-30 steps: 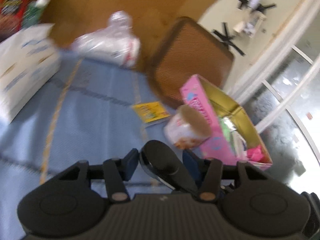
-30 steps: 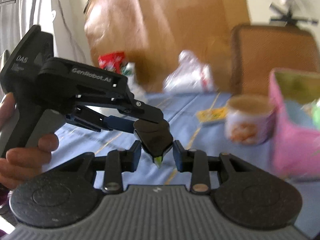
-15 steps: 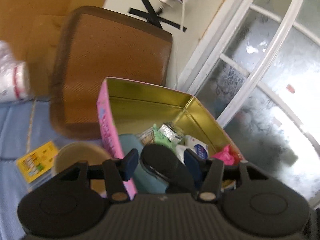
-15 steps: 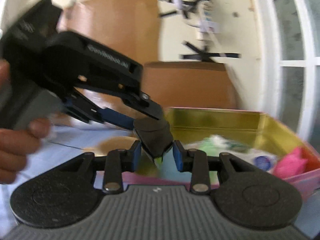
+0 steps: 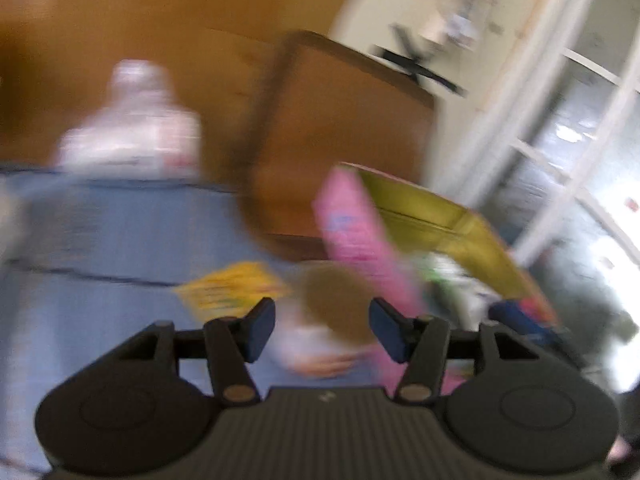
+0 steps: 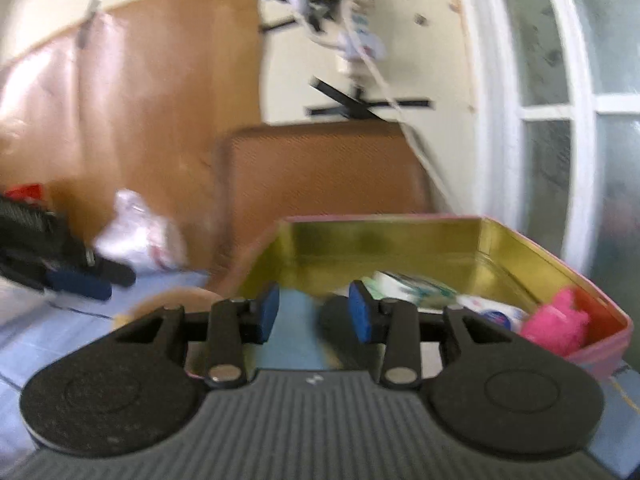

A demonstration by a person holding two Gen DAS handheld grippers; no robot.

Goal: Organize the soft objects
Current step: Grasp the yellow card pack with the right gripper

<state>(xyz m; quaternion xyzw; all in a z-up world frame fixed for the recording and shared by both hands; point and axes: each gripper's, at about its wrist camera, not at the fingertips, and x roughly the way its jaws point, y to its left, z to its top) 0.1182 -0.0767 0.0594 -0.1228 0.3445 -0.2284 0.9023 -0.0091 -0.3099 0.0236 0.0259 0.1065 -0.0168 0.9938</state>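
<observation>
A pink tin box with a gold inside stands on the blue cloth and holds several soft items, among them a pink fluffy one and a light blue one. A dark object lies in the box just past my right gripper, which is open and empty over the box's near wall. My left gripper is open and empty, left of the box, above a round tub. It shows at the far left of the right wrist view.
A yellow packet lies on the blue cloth. A white plastic bag sits at the back. A brown chair back stands behind the box, and a window is at the right.
Both grippers held a dark object together and carried it to the box. Both have now opened; the object lies in the box. The left gripper has swung back left.
</observation>
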